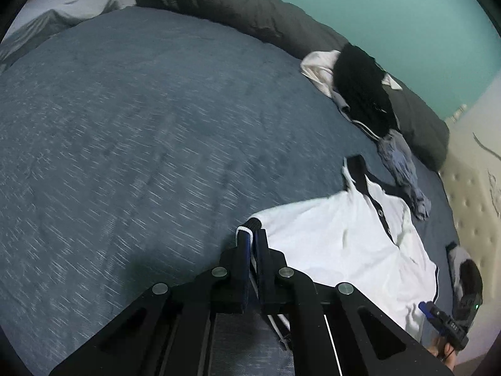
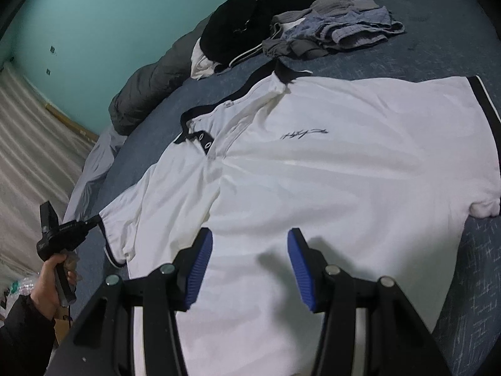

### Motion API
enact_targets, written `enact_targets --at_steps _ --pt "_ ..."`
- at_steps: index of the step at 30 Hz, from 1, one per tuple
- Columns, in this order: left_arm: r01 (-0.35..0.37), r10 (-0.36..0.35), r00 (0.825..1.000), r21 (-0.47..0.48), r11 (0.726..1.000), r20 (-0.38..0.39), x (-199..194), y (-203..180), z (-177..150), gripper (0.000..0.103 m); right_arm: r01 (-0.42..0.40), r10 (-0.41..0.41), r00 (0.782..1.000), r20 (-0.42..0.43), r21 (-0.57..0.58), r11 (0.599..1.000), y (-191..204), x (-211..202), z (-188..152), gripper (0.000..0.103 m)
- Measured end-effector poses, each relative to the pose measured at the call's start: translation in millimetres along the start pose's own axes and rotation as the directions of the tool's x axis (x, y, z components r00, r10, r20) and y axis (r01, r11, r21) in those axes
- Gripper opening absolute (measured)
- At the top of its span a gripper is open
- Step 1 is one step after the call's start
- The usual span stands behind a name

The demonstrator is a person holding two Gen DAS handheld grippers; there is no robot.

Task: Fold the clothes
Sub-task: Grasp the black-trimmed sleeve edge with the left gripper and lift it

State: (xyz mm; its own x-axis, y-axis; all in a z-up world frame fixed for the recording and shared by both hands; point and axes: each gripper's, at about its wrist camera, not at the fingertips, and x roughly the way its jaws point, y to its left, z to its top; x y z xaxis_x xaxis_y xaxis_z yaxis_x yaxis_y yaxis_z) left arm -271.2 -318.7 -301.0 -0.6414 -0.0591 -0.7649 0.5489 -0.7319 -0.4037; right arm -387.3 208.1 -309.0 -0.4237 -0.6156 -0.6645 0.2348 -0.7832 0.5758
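Home bedroom: blue-covered bed (image 1: 131, 131), grey duvet (image 1: 250, 9), heap of clothes (image 2: 313, 28), teal wall (image 2: 94, 31).

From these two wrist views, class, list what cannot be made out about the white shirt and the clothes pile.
- White shirt hem: right wrist view, cut off by the bottom edge and gripper frame.
- Chest lettering: too small to read.
- Clothes pile: left wrist view, garments overlap; count unclear.
- Sleeve cuff: partly hidden by the shut left gripper.

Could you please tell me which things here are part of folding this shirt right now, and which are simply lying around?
In use:
- white polo shirt, spread on the bed
- left gripper, shut on its sleeve cuff
- right gripper, open above the shirt

Lying about:
- pile of unfolded clothes
- grey duvet
- blue bedspread
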Motion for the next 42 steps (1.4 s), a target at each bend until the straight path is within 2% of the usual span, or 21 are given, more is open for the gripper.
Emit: enact_targets --at_steps 9,13,16,20,24,31,37,39,40,41,42 --pt "-0.015 0.014 1.000 -0.043 0.999 -0.028 26 14 20 0.002 -0.010 0.010 1.000 -0.021 0.020 1.000 -10 4 0 0.051" --pt "-0.010 0.004 0.996 -0.067 0.998 -0.086 42 16 15 0.002 -0.018 0.019 1.000 -0.018 0.043 0.999 -16 5 1 0.051" --pt "0.008 -0.016 0.996 -0.092 0.996 -0.087 40 18 9 0.008 -0.005 0.006 1.000 -0.023 0.038 0.999 -17 6 0 0.051" --pt "0.051 -0.059 0.996 -0.104 0.993 -0.070 23 18 -5 0.033 -0.012 0.013 1.000 -0.021 0.041 0.999 -18 4 0 0.051" --pt "0.116 -0.128 0.988 -0.130 0.985 -0.089 15 14 -26 0.034 -0.017 0.018 1.000 -0.010 0.042 0.999 -17 2 1 0.051" --pt "0.151 -0.166 0.976 -0.108 0.983 -0.145 20 -8 -64 0.034 -0.027 0.027 1.000 0.001 0.050 0.998 -15 -2 2 0.051" --pt "0.134 -0.149 0.975 -0.097 0.986 -0.163 27 -15 -77 0.032 -0.032 0.031 0.999 0.012 0.071 0.997 -18 -6 4 0.051" --pt "0.110 -0.123 0.981 -0.089 0.990 -0.150 24 -17 -78 0.022 -0.032 0.032 0.999 0.012 0.082 0.996 -21 -6 5 0.051" --pt "0.101 -0.113 0.984 -0.095 0.990 -0.140 22 -16 -76 0.011 -0.033 0.032 0.999 0.010 0.089 0.996 -22 -6 5 0.051" --pt "0.097 -0.110 0.985 -0.097 0.990 -0.132 20 -16 -75 0.004 -0.034 0.033 0.999 0.009 0.095 0.995 -24 -6 5 0.051" --pt "0.093 -0.104 0.987 -0.092 0.991 -0.126 17 -16 -73 0.003 -0.034 0.034 0.999 0.006 0.101 0.994 -25 -5 5 0.051"
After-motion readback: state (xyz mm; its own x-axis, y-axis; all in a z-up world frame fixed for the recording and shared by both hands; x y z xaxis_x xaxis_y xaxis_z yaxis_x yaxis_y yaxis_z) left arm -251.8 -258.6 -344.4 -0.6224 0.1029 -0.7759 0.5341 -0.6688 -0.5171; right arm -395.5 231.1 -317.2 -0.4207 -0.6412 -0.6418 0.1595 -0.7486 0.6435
